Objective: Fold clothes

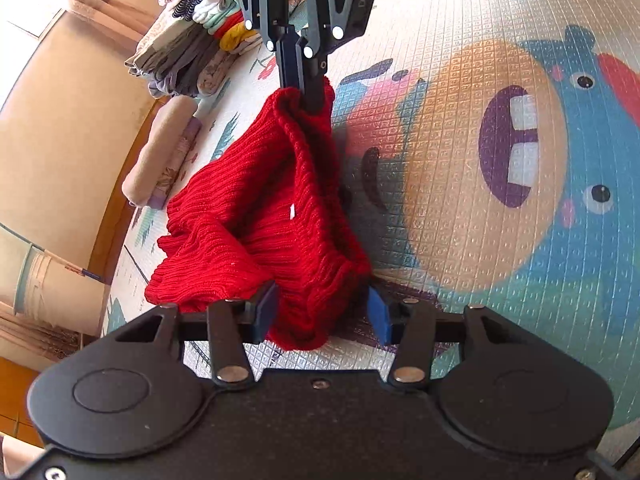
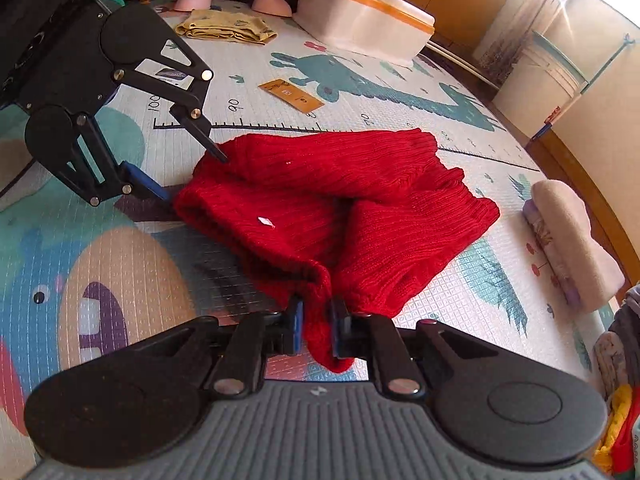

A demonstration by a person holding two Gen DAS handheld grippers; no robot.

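Blue-padded fingers [image 2: 297, 322] of the right gripper [image 2: 316, 326] stand narrow and pinch a bunched edge of the red knit garment [image 2: 332, 200], a short tail of which hangs below the pads. In the left wrist view, the left gripper [image 1: 322, 310] has its jaws wide apart, with a fold of the same red knit lying between the two pads; the cloth touches the left pad, while the right pad stands just clear of it. From the right wrist view the left gripper [image 2: 188, 174] shows at the garment's far left edge, its fingers spread with one tip on the cloth. From the left wrist view the right gripper [image 1: 304, 80] shows clamped on the garment's far corner, lifting it to a peak.

The garment lies partly folded on a patterned play mat [image 1: 460, 160]. Beside it, to the robot's right, lies a folded beige cloth [image 2: 576, 240]. Farther off sits a stack of folded clothes [image 1: 192, 60]. At the mat's far side lie a yellow garment [image 2: 226, 28], a small orange card [image 2: 290, 96] and a white storage box [image 2: 364, 20].
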